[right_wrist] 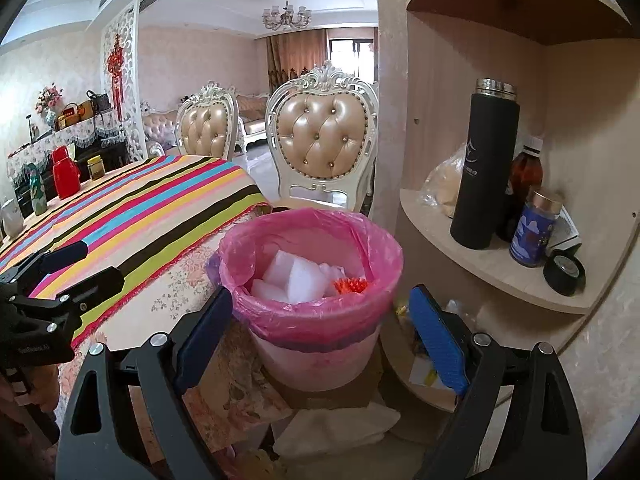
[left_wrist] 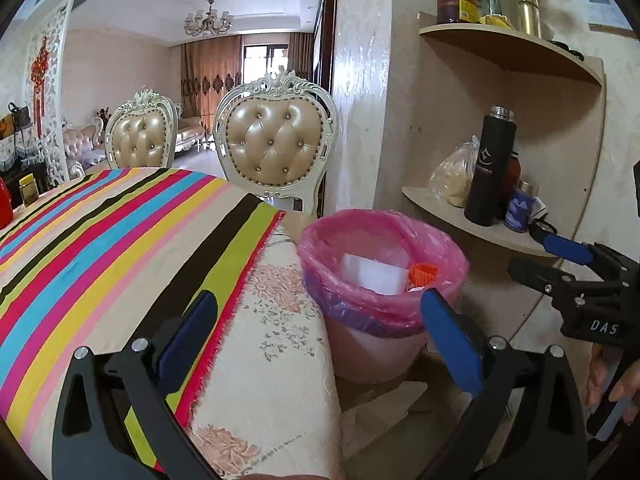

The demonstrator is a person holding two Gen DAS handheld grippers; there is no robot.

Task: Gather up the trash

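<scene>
- The left gripper (left_wrist: 316, 332) hangs above the corner of the table (left_wrist: 280, 320), its blue-padded jaws spread wide and holding nothing; one finger sits over the striped cloth (left_wrist: 120, 232), the other over the bin's near rim
- The right gripper (right_wrist: 320, 332) hovers in front of the waste bin (right_wrist: 316, 356), jaws likewise wide apart and empty, framing the bin between them, which looks like a pose kept just clear of the opening
- The bin stands just beside the table corner, below the tabletop, lined with a pink plastic bag (right_wrist: 280, 240) folded over its rim so that dropped scraps stay inside the liner
- The trash lies inside the bag: several white foam-like blocks (right_wrist: 296, 276) and a small orange spiky item (right_wrist: 351, 285) beside them, against the far wall
- Judging by the bare striped cloth near the grippers, this stretch of table carries no loose scraps; the red flask (right_wrist: 65, 176) and small jar (right_wrist: 96, 167) at the far end read as belongings, not litter
- The corner shelf (right_wrist: 480, 268) to the right holds a black thermos (right_wrist: 482, 168), a blue-labelled jar (right_wrist: 534, 228) and a roll of black tape (right_wrist: 564, 272), well apart from the bin
- With both grippers empty and the scraps already binned, collection looks close to finished
</scene>
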